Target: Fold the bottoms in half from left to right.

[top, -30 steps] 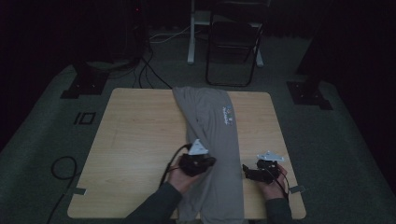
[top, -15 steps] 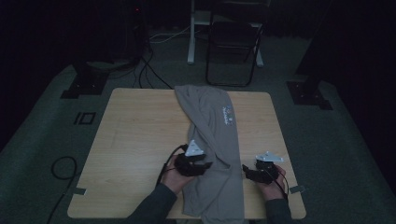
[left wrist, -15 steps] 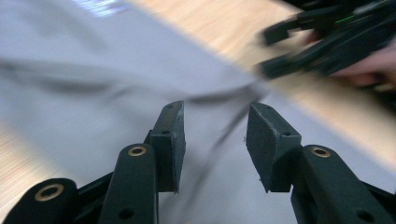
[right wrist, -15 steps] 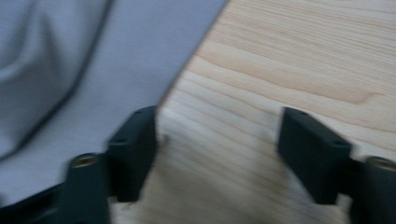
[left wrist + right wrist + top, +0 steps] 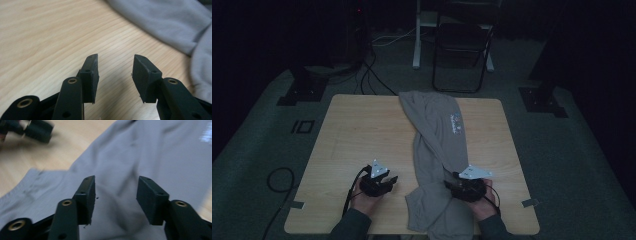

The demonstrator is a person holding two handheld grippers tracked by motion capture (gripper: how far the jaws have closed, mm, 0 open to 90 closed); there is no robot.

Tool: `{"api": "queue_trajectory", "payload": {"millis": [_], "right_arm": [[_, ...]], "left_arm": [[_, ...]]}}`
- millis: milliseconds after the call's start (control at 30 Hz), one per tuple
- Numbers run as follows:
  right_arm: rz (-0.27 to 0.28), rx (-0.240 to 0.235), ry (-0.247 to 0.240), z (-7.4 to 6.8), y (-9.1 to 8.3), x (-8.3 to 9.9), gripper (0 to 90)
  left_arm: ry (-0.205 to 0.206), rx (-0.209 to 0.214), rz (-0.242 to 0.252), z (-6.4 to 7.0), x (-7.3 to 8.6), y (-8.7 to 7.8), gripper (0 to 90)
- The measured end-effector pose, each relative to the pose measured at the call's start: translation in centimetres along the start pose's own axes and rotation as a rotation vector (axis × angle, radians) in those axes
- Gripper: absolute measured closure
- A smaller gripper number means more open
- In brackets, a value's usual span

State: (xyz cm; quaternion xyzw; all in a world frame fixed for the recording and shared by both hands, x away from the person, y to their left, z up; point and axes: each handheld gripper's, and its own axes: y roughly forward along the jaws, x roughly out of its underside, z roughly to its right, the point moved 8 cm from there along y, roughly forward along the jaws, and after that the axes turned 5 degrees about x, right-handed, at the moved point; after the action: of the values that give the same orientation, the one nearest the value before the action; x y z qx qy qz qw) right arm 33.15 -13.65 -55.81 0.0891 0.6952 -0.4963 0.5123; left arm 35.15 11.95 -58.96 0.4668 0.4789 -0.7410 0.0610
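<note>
Your left hand-held gripper (image 5: 384, 183) sits low over bare worktop (image 5: 357, 135), jaws apart, nothing between them; in the left gripper view the grey sweatpants (image 5: 175, 27) lie just beyond and to the right of the pads, not touching. Your right hand-held gripper (image 5: 452, 186) is over the fabric near the near edge, jaws apart too, cloth under them but not pinched as far as the right gripper view shows (it's a bit blurred). The sweatpants (image 5: 437, 150) run as a folded strip from the far middle of the worktop down toward you, bending at the lower part, the end hanging over the near edge. A small print (image 5: 456, 123) faces up on the far half. Likely you flank the near end so each side can grab an edge for a fold or straighten; left needs to close in on the hem first. A chair (image 5: 462, 45) stands behind the worktop.
</note>
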Motion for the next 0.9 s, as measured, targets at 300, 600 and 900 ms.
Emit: {"api": "queue_trajectory", "payload": {"millis": [300, 600, 900], "right_arm": [[-0.176, -0.116, -0.081, -1.1, 2.8, 1.4, 81.5], [-0.039, -0.069, -0.002, 2.6, -3.9, 2.5, 89.2], [-0.103, -0.021, 0.057, 4.3, -4.3, 5.1, 60.2]], "left_arm": [[-0.035, 0.010, 0.002, -0.3, 0.5, 0.5, 56.1], [-0.046, 0.019, 0.007, -0.4, 0.5, 0.5, 56.0], [-0.052, 0.026, 0.008, -0.4, 0.5, 0.5, 55.4]]}}
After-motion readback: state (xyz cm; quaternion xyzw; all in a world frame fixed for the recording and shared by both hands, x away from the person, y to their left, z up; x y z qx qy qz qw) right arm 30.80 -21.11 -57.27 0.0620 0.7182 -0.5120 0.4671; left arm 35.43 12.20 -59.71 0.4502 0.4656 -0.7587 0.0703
